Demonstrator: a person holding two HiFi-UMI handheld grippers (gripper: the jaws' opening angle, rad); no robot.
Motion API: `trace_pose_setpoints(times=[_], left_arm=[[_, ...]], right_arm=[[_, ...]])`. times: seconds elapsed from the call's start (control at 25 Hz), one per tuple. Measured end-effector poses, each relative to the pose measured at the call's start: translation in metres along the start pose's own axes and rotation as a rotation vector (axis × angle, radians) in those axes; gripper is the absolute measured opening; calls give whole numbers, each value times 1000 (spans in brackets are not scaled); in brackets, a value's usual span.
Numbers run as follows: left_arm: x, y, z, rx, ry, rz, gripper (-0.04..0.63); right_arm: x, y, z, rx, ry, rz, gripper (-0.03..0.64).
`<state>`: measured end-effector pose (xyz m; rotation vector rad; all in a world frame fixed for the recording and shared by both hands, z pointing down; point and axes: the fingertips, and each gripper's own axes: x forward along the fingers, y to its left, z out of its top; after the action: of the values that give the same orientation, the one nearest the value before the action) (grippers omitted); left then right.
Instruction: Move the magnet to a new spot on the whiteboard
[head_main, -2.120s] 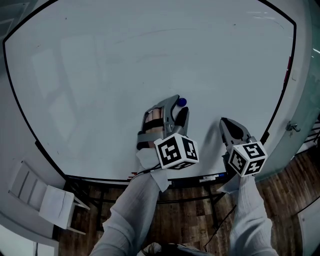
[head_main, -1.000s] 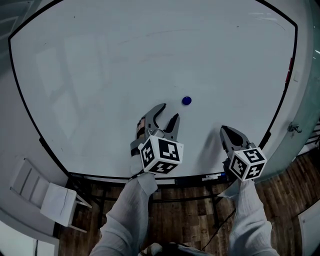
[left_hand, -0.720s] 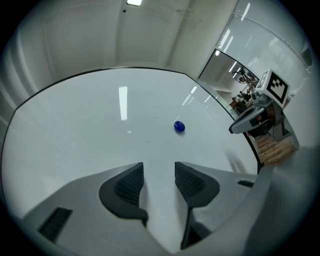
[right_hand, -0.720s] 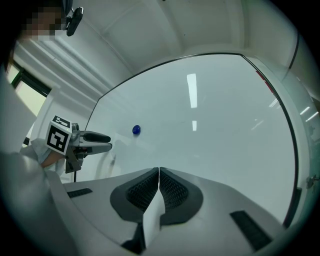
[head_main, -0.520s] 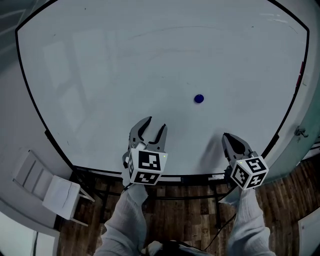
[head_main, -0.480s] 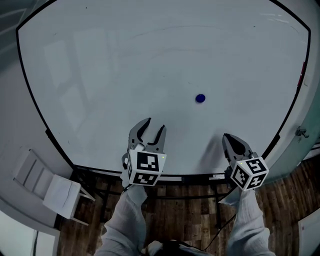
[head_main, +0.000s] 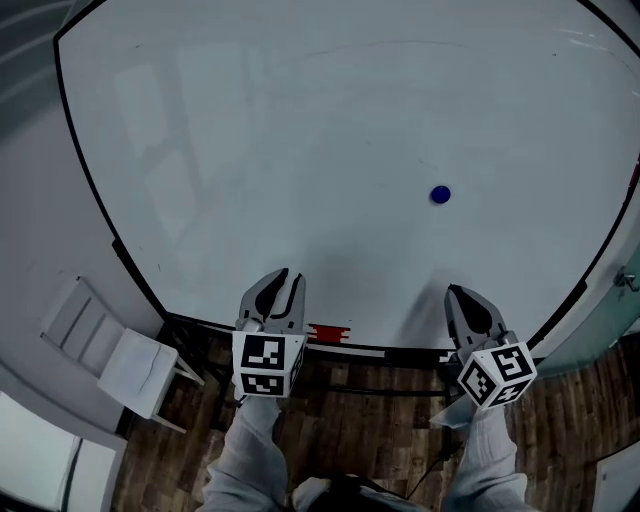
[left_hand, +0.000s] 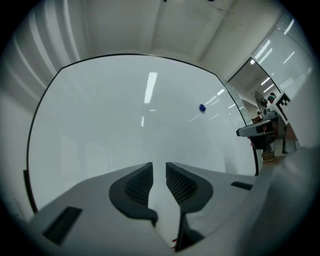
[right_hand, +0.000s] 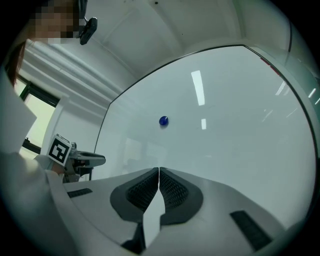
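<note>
1. The left claw (left_hand: 159, 167) is showing its two ribbed pads a narrow slit apart. Its jaws have just been closing, and nothing is sitting between them; only bare white board is showing through the gap.
2. The right claw (right_hand: 158, 171) is pressing its pads together tip to tip, and it is gripping nothing at all.
3. From the head view, both claws are hovering low at the bottom edge of the whiteboard (head_main: 300, 120). The left claw (head_main: 284, 277) is sitting left of centre and the right claw (head_main: 458, 292) off to the right. They are well apart and both are pointing up at the board.
4. Each one is carrying its marker cube at the back: the left one (head_main: 267, 364) is facing the camera squarely, the right one (head_main: 496, 372) is sitting tilted.
5. The magnet (head_main: 440, 194), small, round and blue, is clinging to the whiteboard on its own, clear of both claws. It is sitting up and to the right of the left claw, and above the right claw, a touch to its left.
6. In the left gripper view the magnet (left_hand: 202, 107) is showing high and to the right of the jaws. In the right gripper view it (right_hand: 163, 121) is showing almost straight above the closed tips.
7. A small red object (head_main: 328, 333) is lying on the ledge under the board, just beside the left claw.
8. Further out, grey sleeves (head_main: 250, 455) are reaching up from below. A white folding chair (head_main: 120, 352) is standing at the lower left, and a wooden floor (head_main: 370, 430) is spreading beneath it all.
</note>
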<state>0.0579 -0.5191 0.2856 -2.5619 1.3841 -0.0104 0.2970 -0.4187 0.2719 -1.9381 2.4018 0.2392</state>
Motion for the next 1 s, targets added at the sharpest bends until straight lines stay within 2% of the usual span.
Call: trace_pose_setpoints(times=[0.16,0.4,0.6,0.84,1.0], left_arm=[[-22,19,-22,-72,19,40,51],[-55,30,-54,-98,58,89,20],[-82,37,-82,-142,91,128,14],[-104,27,-114,-215,121,117,9],[-106,15,-128,-232,145,85,9]], right_arm=[[9,25,-8,30,-3,61,29],[18,51,-32,59,18,114,29],[19,70,-53,18,39,125,29],[6,78,-79,37,79,120,29],[-3,74,-94,68,109,89,29]])
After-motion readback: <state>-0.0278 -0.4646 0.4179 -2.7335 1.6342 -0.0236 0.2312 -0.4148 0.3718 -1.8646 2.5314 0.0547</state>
